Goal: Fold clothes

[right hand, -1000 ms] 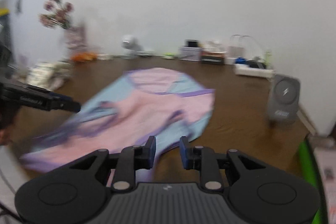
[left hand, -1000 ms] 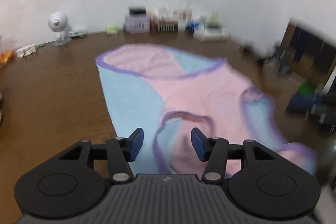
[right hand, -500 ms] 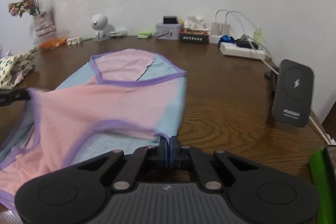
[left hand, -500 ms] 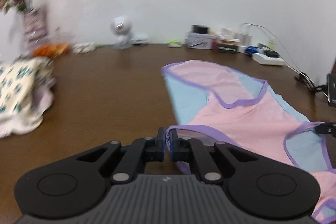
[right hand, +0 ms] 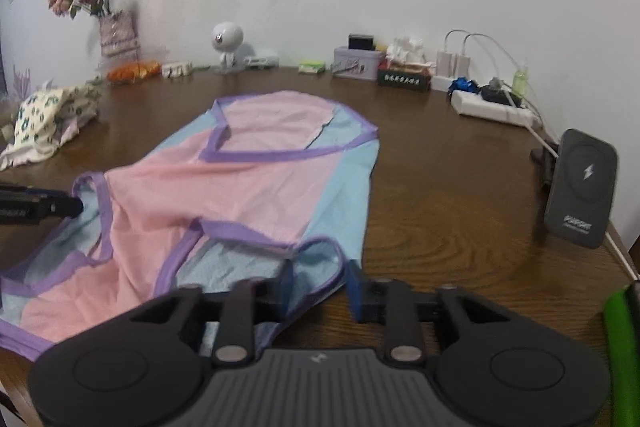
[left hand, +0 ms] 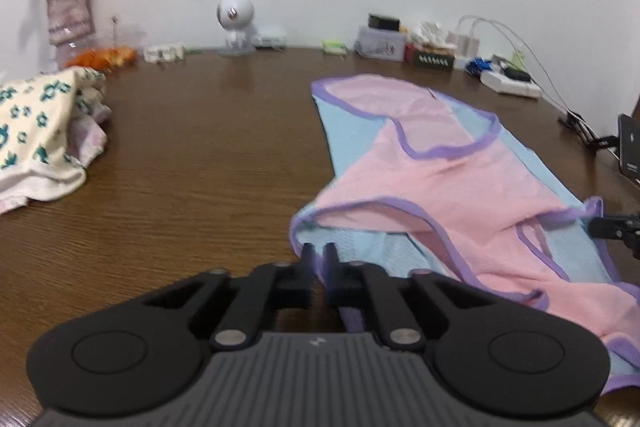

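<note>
**Task item.** A pink and light-blue sleeveless top (left hand: 440,187) with purple trim lies spread on the brown wooden table (left hand: 200,167). Its neckline end points toward the far wall. The near end is rumpled and partly lifted at both grippers. In the left wrist view the top extends ahead and to the right of the claw. In the right wrist view it extends ahead and to the left.

**Left gripper (left hand: 319,251).** The jaws have just been closing and now stand almost together. A strip of the purple hem is pinched between the fingers (left hand: 307,259). The blue mesh inner layer sits just past the tips, and the pink front panel arches up beyond it.

**Right gripper (right hand: 320,279).** The jaws stand visibly apart. A purple-edged loop of blue fabric lies in the gap and drapes over the left finger (right hand: 286,285). The right finger (right hand: 354,289) rests beside the loop, and neither pad can be seen pressing on cloth. The view is slightly blurred.

**Surroundings.**
- A floral-print cloth (left hand: 36,131) is heaped at the table's left edge, well apart from the top.
- A small white camera (left hand: 234,13), a vase of flowers (left hand: 66,15) and a power strip (right hand: 492,111) stand along the far wall.
- A dark charger stand (right hand: 582,187) stands to the right, clear of the top.
</note>
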Motion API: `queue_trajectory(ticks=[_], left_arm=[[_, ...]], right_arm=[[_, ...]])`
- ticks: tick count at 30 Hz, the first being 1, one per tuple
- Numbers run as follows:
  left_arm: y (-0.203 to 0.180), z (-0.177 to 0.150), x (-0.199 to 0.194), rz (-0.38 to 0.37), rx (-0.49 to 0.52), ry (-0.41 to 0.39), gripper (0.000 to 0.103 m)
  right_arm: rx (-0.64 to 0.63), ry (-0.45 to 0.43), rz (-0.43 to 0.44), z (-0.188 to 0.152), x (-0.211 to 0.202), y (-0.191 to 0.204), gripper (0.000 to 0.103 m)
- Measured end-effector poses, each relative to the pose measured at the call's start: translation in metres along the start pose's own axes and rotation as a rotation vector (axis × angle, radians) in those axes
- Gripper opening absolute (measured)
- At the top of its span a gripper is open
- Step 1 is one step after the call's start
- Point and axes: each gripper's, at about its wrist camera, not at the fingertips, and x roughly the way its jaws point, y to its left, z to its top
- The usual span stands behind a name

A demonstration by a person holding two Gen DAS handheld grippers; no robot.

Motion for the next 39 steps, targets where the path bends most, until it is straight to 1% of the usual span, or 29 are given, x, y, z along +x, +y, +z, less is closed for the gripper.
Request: queue_trajectory(ticks=[2, 4, 5, 6, 7, 8, 10, 12, 14, 15, 16, 17, 18, 19, 22, 24, 25, 26, 27, 28, 30, 31, 33, 34, 35, 36, 37, 38, 39], left_arm=[[0.002, -0.002, -0.001, 0.086, 0.008, -0.014, 0.003], [0.007, -0.003, -0.005, 0.107, -0.016, -0.005, 0.006], [0.010, -0.004, -0.010, 0.055, -0.042, 0.005, 0.013], [0.013, -0.005, -0.014, 0.003, -0.068, 0.014, 0.034], [0.014, -0.005, -0.017, -0.051, -0.086, 0.016, 0.048], [0.014, -0.006, -0.019, -0.104, -0.103, 0.017, 0.064], [0.010, -0.005, -0.016, -0.122, -0.093, 0.021, 0.064], [0.003, -0.005, -0.008, -0.079, -0.063, 0.031, 0.050], [-0.002, -0.007, -0.007, -0.040, -0.030, 0.022, 0.015], [-0.001, -0.008, -0.008, -0.049, -0.038, 0.022, 0.008], [0.002, -0.010, -0.009, -0.058, -0.060, 0.015, 0.007], [0.003, -0.011, -0.010, -0.027, -0.068, -0.003, 0.004], [0.005, -0.012, -0.012, 0.004, -0.075, -0.022, 0.001], [0.007, -0.014, -0.013, 0.036, -0.083, -0.041, 0.001], [0.011, -0.018, -0.012, 0.054, -0.086, -0.048, 0.001], [0.011, -0.018, -0.015, 0.120, -0.087, -0.059, 0.002], [0.011, -0.018, -0.016, 0.153, -0.088, -0.065, 0.004], [0.011, -0.018, -0.018, 0.186, -0.088, -0.070, 0.012], [0.008, -0.018, -0.026, 0.168, -0.088, -0.079, 0.023], [0.006, -0.018, -0.034, 0.150, -0.087, -0.088, 0.029], [-0.002, -0.019, -0.051, -0.020, -0.069, -0.104, 0.042], [-0.011, -0.019, -0.057, -0.127, -0.040, -0.093, 0.044], [-0.029, -0.018, -0.058, -0.284, 0.020, -0.056, 0.051], [-0.038, -0.017, -0.054, -0.338, 0.040, -0.035, 0.051], [-0.046, -0.015, -0.050, -0.361, 0.049, -0.020, 0.051], [-0.051, -0.014, -0.045, -0.365, 0.053, -0.007, 0.051], [-0.055, -0.014, -0.040, -0.372, 0.062, 0.013, 0.050], [-0.057, -0.014, -0.035, -0.381, 0.074, 0.035, 0.041], [-0.059, -0.015, -0.031, -0.380, 0.084, 0.052, 0.024]], right_arm=[[-0.006, -0.003, -0.037, -0.003, 0.000, 0.001, 0.001], [-0.008, -0.014, -0.082, -0.004, -0.005, 0.001, 0.003], [-0.003, -0.027, -0.085, -0.005, -0.011, 0.000, 0.008], [0.010, -0.045, -0.066, -0.007, -0.019, -0.002, 0.010], [0.024, -0.057, -0.041, -0.008, -0.026, -0.004, 0.015], [0.039, -0.057, -0.006, -0.010, -0.032, -0.006, 0.026], [0.061, -0.043, 0.034, -0.014, -0.035, -0.006, 0.031], [0.053, -0.024, 0.037, -0.017, -0.032, -0.001, 0.030], [0.040, 0.002, 0.026, -0.019, -0.025, 0.004, 0.030], [0.035, 0.005, 0.032, -0.020, -0.023, 0.007, 0.028], [0.030, 0.003, 0.033, -0.021, -0.023, 0.010, 0.021], [0.025, -0.001, 0.027, -0.021, -0.022, 0.012, 0.008], [0.019, -0.004, 0.022, -0.021, -0.021, 0.015, 0.002], [0.015, -0.007, 0.014, -0.021, -0.021, 0.017, 0.001], [0.028, -0.006, -0.016, -0.023, -0.021, 0.016, 0.001], [0.056, -0.009, -0.019, -0.025, -0.023, 0.011, 0.001], [0.069, -0.013, -0.027, -0.025, -0.024, 0.009, 0.002], [0.074, -0.019, -0.045, -0.026, -0.027, 0.008, 0.005], [0.072, -0.024, -0.065, -0.026, -0.032, 0.007, 0.009], [0.070, -0.039, -0.074, -0.027, -0.038, 0.007, 0.012], [0.065, -0.093, -0.019, -0.029, -0.059, 0.007, 0.012], [0.061, -0.112, 0.031, -0.031, -0.068, 0.007, 0.013], [0.043, -0.131, 0.140, -0.032, -0.080, 0.012, 0.015], [0.026, -0.132, 0.186, -0.033, -0.082, 0.016, 0.015], [-0.001, -0.123, 0.221, -0.035, -0.081, 0.023, 0.015], [-0.030, -0.113, 0.236, -0.036, -0.079, 0.030, 0.016], [-0.058, -0.103, 0.221, -0.038, -0.077, 0.037, 0.016], [-0.080, -0.096, 0.197, -0.039, -0.076, 0.042, 0.016], [-0.094, -0.094, 0.185, -0.040, -0.076, 0.045, 0.016]])
